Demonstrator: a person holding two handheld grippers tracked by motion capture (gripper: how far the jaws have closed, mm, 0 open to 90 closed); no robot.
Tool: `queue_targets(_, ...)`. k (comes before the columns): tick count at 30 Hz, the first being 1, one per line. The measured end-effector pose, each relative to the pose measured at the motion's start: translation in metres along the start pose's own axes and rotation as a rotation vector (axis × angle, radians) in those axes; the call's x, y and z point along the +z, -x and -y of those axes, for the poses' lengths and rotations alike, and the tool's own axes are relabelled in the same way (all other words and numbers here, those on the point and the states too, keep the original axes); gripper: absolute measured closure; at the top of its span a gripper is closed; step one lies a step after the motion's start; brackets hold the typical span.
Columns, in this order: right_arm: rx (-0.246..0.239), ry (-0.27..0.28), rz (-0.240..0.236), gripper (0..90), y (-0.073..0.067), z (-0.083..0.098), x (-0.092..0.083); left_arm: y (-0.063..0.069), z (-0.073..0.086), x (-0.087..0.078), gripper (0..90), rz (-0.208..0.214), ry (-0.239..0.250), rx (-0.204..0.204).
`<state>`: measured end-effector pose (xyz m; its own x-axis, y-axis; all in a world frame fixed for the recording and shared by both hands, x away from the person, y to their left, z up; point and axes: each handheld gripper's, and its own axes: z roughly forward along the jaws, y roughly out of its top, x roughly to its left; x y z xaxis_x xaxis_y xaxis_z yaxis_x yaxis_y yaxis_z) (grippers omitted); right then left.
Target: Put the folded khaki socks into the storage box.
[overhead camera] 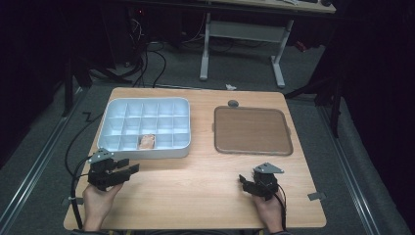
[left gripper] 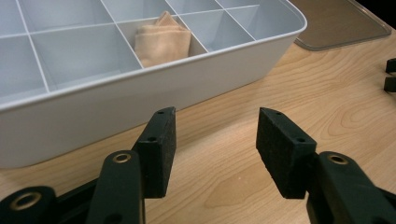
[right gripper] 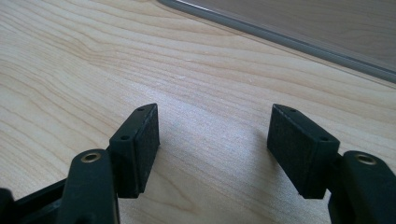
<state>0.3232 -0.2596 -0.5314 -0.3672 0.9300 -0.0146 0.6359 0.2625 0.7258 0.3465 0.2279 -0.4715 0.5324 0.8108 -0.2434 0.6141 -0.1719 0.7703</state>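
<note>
Beige folded cloth (left gripper: 162,39) in the white organiser tray (overhead camera: 147,152): approach with left gripper (left gripper: 215,140), jaws apart and empty; right gripper (right gripper: 215,144), likewise agape, beside the tray.

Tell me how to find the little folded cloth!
Look at the wooden table, then the white box with many compartments on its left side. In the row nearest the person, one middle compartment holds the tan folded cloth; the compartments around it hold nothing.

Light wooden table (overhead camera: 195,191). White divided tray (overhead camera: 147,152) set at left, brown flat tray (overhead camera: 252,131) at right, well apart. Small dark round piece (overhead camera: 233,103) placed just behind brown tray.
</note>
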Motion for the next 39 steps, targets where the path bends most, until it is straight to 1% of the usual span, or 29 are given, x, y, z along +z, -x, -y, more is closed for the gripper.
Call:
queue_targets(5,0.000,0.001,-0.001,34.1,0.000,0.000,0.000,0.000,0.007,0.008,47.1,0.006,-0.003,-0.024)
queue_targets(7,0.000,0.001,-0.002,34.1,0.000,0.000,0.000,0.001,0.010,0.011,47.1,0.011,-0.008,-0.027)
queue_targets(10,0.000,0.002,-0.001,34.1,0.000,0.000,0.000,0.004,0.012,0.016,47.0,0.017,-0.015,-0.026)
queue_targets(11,0.001,0.001,-0.001,34.1,0.000,0.000,0.000,0.004,0.012,0.017,46.9,0.012,-0.016,-0.021)
queue_targets(18,0.001,0.001,-0.001,34.1,0.000,0.000,0.000,0.009,0.016,0.025,46.7,0.015,-0.019,-0.011)
queue_targets(22,0.000,0.001,-0.001,34.1,0.000,0.000,0.000,0.012,0.021,0.032,46.5,0.016,-0.036,-0.004)
queue_targets(23,0.000,0.001,-0.002,34.1,0.000,0.000,0.000,0.012,0.022,0.034,46.5,0.014,-0.035,-0.005)
queue_targets(26,0.000,0.001,-0.001,34.1,0.000,0.000,0.000,0.013,0.024,0.037,46.3,0.027,-0.039,-0.012)
queue_targets(33,-0.001,0.001,-0.002,33.8,0.000,0.000,0.000,0.017,0.025,0.041,45.9,0.016,-0.023,-0.015)
queue_targets(34,-0.001,0.001,-0.002,33.9,0.000,0.000,0.000,0.017,0.026,0.042,45.8,0.018,-0.028,-0.012)
queue_targets(39,-0.001,0.001,-0.002,33.9,0.000,0.000,0.000,0.019,0.031,0.048,45.7,-0.008,-0.044,0.001)
